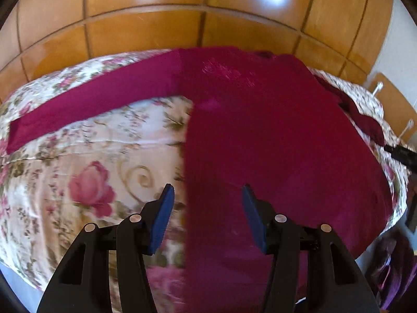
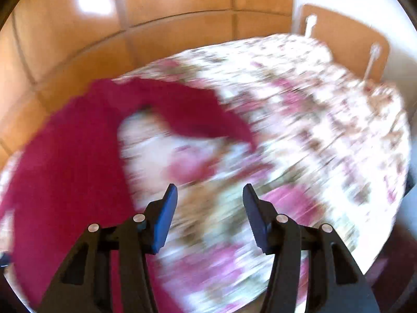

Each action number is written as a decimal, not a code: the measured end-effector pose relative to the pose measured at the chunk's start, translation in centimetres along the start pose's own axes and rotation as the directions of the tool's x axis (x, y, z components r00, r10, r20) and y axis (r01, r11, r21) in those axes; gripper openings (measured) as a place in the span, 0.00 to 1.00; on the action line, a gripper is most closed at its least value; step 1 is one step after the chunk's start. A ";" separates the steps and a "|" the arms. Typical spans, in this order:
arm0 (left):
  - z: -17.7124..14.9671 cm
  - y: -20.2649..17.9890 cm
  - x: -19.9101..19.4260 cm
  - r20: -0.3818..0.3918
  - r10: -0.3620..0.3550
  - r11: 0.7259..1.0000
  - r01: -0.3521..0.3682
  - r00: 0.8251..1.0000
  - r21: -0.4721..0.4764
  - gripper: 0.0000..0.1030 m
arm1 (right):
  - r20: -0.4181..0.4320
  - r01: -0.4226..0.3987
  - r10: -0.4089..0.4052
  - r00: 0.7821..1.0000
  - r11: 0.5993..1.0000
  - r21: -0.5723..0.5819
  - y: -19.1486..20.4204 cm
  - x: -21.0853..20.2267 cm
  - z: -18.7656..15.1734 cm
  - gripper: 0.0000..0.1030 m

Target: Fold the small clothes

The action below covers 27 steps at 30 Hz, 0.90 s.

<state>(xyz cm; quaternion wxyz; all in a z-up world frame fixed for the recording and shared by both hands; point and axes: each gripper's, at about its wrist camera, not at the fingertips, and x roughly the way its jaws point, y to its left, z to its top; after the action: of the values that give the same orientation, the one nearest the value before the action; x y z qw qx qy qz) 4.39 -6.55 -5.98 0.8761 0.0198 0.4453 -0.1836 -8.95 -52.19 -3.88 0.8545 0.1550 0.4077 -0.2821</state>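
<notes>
A magenta long-sleeved top (image 1: 273, 135) lies spread on a floral bedspread (image 1: 104, 156). One sleeve (image 1: 86, 104) stretches out flat to the left. My left gripper (image 1: 207, 193) hangs open above the top's left side edge, nothing between its blue pads. In the blurred right wrist view the same top (image 2: 65, 161) lies at the left, its other sleeve (image 2: 198, 114) bent and rumpled across the bedspread (image 2: 312, 130). My right gripper (image 2: 209, 191) is open over bare bedspread, to the right of the garment, holding nothing.
A wooden wardrobe wall (image 1: 208, 13) rises behind the bed. A wooden headboard (image 2: 346, 36) stands at the right. The tip of the other gripper (image 1: 401, 154) shows at the right edge of the left wrist view. Dark clothing (image 1: 393, 268) lies off the bed's lower right corner.
</notes>
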 end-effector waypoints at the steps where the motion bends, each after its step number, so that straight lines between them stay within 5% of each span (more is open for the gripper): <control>1: 0.0 -0.4 0.2 -0.007 0.001 1.000 -0.001 1.000 0.004 0.51 | 0.002 0.021 -0.021 1.000 0.999 -0.028 0.1 0.8 0.3 0.51; 5: 0.1 -1.8 0.5 -0.025 0.022 0.999 -0.021 0.999 0.032 0.51 | 0.009 0.049 -0.049 0.999 0.997 -0.063 -0.5 4.1 2.2 0.49; 6: 0.2 -2.1 0.6 -0.029 0.031 0.999 -0.029 0.999 0.042 0.55 | -0.003 0.041 -0.042 0.999 0.997 -0.067 -0.7 4.8 2.9 0.37; 7: 0.3 -2.4 0.8 -0.032 0.035 0.998 -0.034 0.999 0.048 0.57 | -0.011 0.036 -0.037 0.999 0.996 -0.076 -1.0 5.0 3.5 0.05; 11: 0.5 -3.4 0.9 -0.039 0.055 0.995 -0.052 0.998 0.085 0.57 | 0.050 -0.140 0.141 0.989 0.990 -0.016 -2.1 1.7 6.6 0.06; 15: 0.8 -4.2 1.3 -0.047 0.033 0.994 -0.028 0.998 0.106 0.57 | 0.126 -0.410 0.396 0.910 0.904 0.119 -4.8 -3.1 9.9 0.06; 17: 1.0 -4.8 1.8 -0.059 0.028 0.994 -0.021 0.998 0.110 0.57 | 0.207 -0.527 0.490 0.847 0.826 0.200 -6.6 -5.1 11.1 0.06; 18: 1.1 -5.1 2.2 -0.066 0.025 0.993 -0.017 0.998 0.114 0.57 | 0.263 -0.586 0.528 0.807 0.768 0.257 -7.8 -5.8 11.8 0.06; 21: 1.3 -6.2 3.0 -0.085 0.012 0.992 -0.001 0.996 0.129 0.57 | 0.364 -0.638 0.525 0.769 0.663 0.392 -10.5 -5.2 13.5 0.06; 22: 1.4 -6.5 3.2 -0.088 0.011 0.991 0.001 0.996 0.135 0.57 | 0.378 -0.631 0.507 0.775 0.649 0.425 -11.2 -4.4 14.2 0.06; 27: 1.9 -7.3 3.6 -0.092 0.020 0.988 -0.006 0.996 0.153 0.57 | 0.274 -0.461 0.373 0.887 0.659 0.595 -13.4 3.7 18.7 0.06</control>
<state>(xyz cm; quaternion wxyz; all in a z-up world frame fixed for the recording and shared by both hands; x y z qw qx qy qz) 5.29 -14.85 -6.74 0.8513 0.0985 0.4704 -0.2104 -3.84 -73.40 4.29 0.8137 0.5099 0.1834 -0.2102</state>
